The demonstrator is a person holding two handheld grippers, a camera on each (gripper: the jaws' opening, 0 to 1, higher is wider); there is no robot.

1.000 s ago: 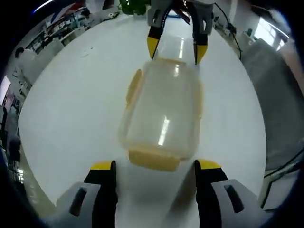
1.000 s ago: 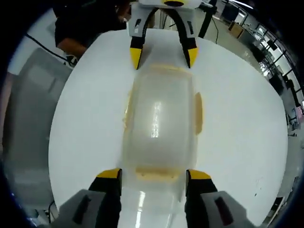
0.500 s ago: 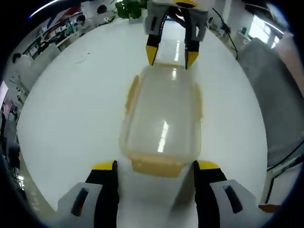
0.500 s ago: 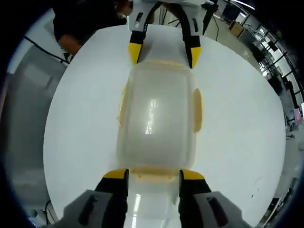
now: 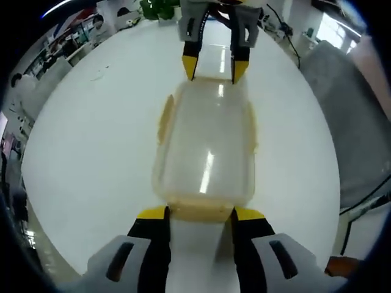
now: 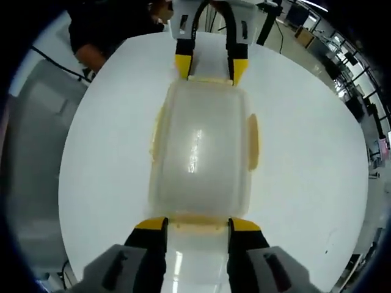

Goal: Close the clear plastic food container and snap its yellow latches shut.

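The clear plastic container (image 5: 204,146) lies with its lid on, lengthwise on the white table (image 5: 85,140). It has yellow latches on its two long sides (image 5: 165,116) and at both ends. My left gripper (image 5: 200,215) has its jaws drawn in against the near end latch (image 5: 198,210). At the far end, my right gripper (image 5: 214,68) flanks the opposite latch. In the right gripper view, the container (image 6: 198,152) runs away from my right gripper (image 6: 197,224), whose jaws hug the end latch (image 6: 197,223). The left gripper (image 6: 211,68) pinches the far latch (image 6: 211,79).
A person in dark clothes (image 6: 104,30) stands by the table's far edge. A grey chair back (image 5: 354,122) lies beyond the table's right edge, and a green plant (image 5: 156,7) stands at the back. Bare table (image 6: 305,159) surrounds the container.
Both grippers have moved in to the container's ends. Their jaws have narrowed from wide apart to the width of the end latches, the left one most recently.
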